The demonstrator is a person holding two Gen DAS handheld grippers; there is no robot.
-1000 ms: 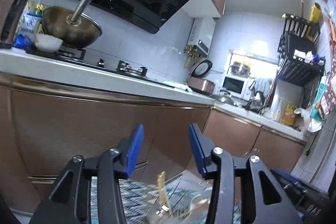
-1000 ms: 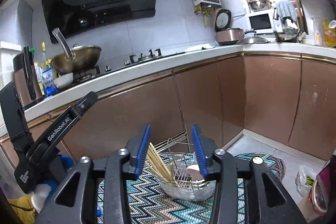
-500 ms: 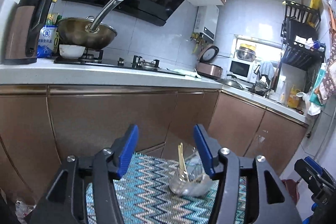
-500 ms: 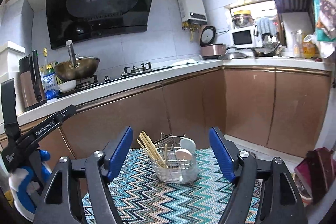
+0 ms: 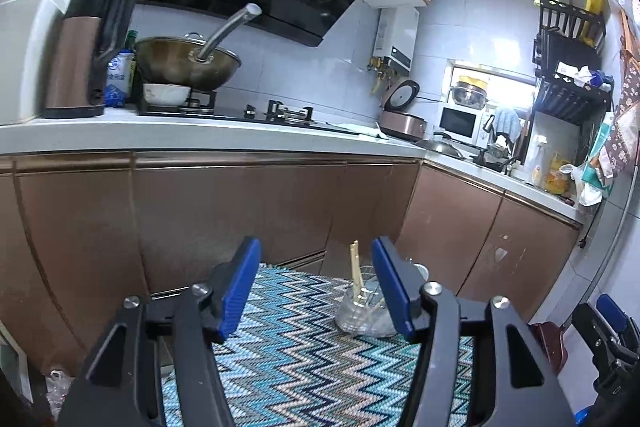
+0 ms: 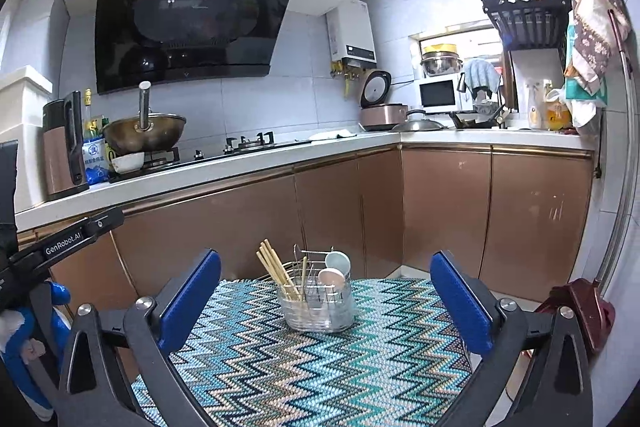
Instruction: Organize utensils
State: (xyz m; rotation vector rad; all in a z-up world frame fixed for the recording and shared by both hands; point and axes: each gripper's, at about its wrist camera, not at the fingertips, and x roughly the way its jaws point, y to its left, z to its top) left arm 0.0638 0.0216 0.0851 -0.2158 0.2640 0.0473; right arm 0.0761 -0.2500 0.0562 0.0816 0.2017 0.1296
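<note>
A zigzag-patterned tablecloth (image 6: 320, 367) is covering the table, with a brown kitchen counter (image 6: 280, 163) standing beyond it. The utensil holder (image 6: 316, 311) is sitting toward the far middle, holding wooden chopsticks (image 6: 276, 267) on its left and two ceramic spoons (image 6: 334, 269) on its right. The right gripper (image 6: 326, 301) and left gripper (image 5: 316, 291) are hovering near, both spread apart and carrying nothing.

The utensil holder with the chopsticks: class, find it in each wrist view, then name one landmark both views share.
Left wrist view: the utensil holder sits low and right of centre on the zigzag mat, partly hidden by the tongs' right blue pad.
Right wrist view: the holder stands near bottom centre, in full sight.
Shared landmark: the wok on the stove.
</note>
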